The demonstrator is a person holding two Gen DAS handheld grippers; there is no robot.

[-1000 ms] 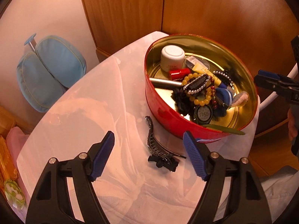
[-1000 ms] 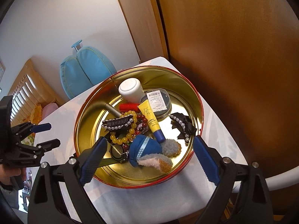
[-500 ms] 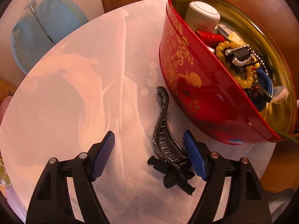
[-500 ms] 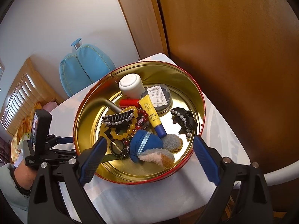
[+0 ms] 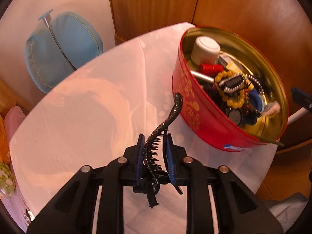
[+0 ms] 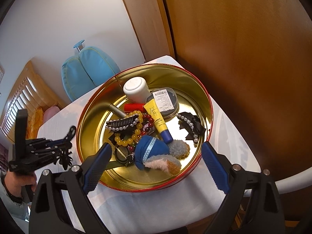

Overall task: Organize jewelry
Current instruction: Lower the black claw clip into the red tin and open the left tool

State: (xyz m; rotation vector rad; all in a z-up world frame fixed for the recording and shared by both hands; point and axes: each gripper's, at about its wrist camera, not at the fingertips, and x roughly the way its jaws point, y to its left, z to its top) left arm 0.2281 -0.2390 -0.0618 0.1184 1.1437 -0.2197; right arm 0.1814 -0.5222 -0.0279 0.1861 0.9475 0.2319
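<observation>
L gripper [image 5: 154, 146]: blue pads closing on the long black glittery banana-style hair clip [image 5: 161, 128]. The clip sits between them, teeth side toward the R pad, pads look to be pressing it. Its curved tip reaches to about 1 o'clock from the pads and ends just at the wall of the round red tin with gold inside [image 5: 187, 105]; can't tell if tip touches the tin. The clip's bow end hangs below the pads, and whether it's off the white tablecloth [image 5: 87, 117] I can't tell.

R gripper [image 6: 156, 163]: jaws wide apart, nothing between them, hovering over the tin's near rim, at approx 6 o'clock of the tin.

Tin contents, R wrist view:
- white jar [image 6: 136, 87] at 12 o'clock
- dark round compact w/ barcode label [image 6: 163, 101], just beside it
- red tube [image 6: 134, 107], yellow tube w/ blue cap [image 6: 158, 120] near centre
- yellow bead bracelet [image 6: 132, 130], pearl-edged black clip [image 6: 121, 124] at 9 o'clock
- pearl-trimmed black bow [image 6: 192, 124] at 3 o'clock
- blue fabric piece w/ fuzzy trim [image 6: 152, 152] at 6 o'clock

Progress, my read: most items are already in the tin. The glitter clip is the only loose piece seen on the cloth, so the job is near its end. Left: get the clip over the rim and let go inside. Any sorting inside the tin isn't done; it's a jumble.
</observation>
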